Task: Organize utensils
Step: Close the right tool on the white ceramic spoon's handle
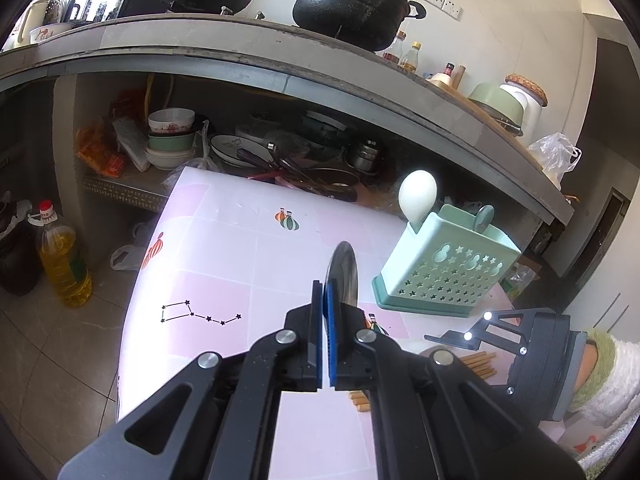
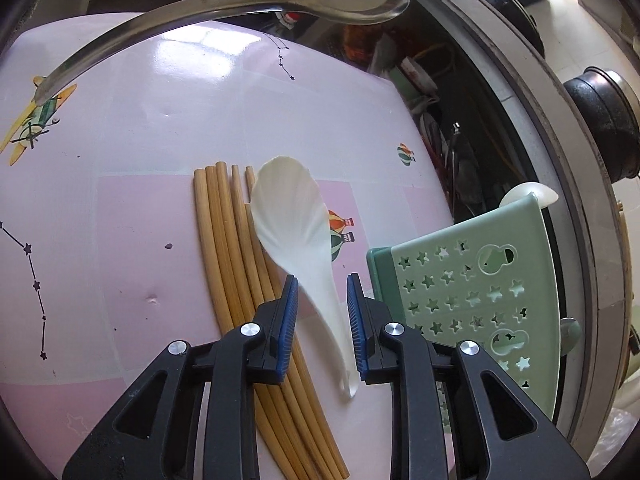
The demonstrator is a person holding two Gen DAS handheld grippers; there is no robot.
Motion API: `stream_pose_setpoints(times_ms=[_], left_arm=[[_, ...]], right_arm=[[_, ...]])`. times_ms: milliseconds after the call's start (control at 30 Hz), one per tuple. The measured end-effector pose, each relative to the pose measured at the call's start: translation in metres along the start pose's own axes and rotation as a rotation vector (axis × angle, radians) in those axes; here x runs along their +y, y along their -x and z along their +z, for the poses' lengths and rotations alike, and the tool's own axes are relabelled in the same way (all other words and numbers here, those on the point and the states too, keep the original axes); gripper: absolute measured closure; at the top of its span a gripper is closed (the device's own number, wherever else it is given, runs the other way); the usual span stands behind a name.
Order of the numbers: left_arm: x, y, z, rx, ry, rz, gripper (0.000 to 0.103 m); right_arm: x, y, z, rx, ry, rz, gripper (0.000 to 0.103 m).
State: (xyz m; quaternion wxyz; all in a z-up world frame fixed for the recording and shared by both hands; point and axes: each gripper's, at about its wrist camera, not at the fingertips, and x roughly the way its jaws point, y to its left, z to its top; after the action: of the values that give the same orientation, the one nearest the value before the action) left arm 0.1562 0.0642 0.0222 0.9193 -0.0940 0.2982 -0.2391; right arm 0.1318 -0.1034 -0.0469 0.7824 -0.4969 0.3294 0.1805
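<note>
While left tool (image 1: 325, 344) pinches metal spoon (image 1: 341, 276), white spoon (image 2: 298, 240) (on chopsticks (image 2: 228, 264)) lies between spread right tool (image 2: 322, 320).

Chopsticks (image 2: 240, 280) and green holder (image 2: 472, 300) flank the white spoon (image 2: 296, 232) closely.

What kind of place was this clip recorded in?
Most likely a home kitchen. A concrete counter carries blackened cooking pots and sauce bottles, bowls are stacked on the shelf beneath, and a green utensil holder stands on a pink table.
</note>
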Motion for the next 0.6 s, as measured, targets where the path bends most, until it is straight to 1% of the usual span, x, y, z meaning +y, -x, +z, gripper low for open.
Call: stream_pose_setpoints(times_ms=[300, 433, 600], left_arm=[[0.001, 0.001, 0.001, 0.0, 0.001, 0.004, 0.102], [0.002, 0.004, 0.001, -0.002, 0.003, 0.011, 0.102], [0.003, 0.005, 0.002, -0.004, 0.004, 0.015, 0.102]], right_arm=[[0.011, -0.005, 0.012, -0.029, -0.025, 0.025, 0.079], [0.012, -0.003, 0.017, -0.05, -0.045, 0.057, 0.079], [0.015, -0.007, 0.022, -0.056, -0.029, 0.062, 0.079]])
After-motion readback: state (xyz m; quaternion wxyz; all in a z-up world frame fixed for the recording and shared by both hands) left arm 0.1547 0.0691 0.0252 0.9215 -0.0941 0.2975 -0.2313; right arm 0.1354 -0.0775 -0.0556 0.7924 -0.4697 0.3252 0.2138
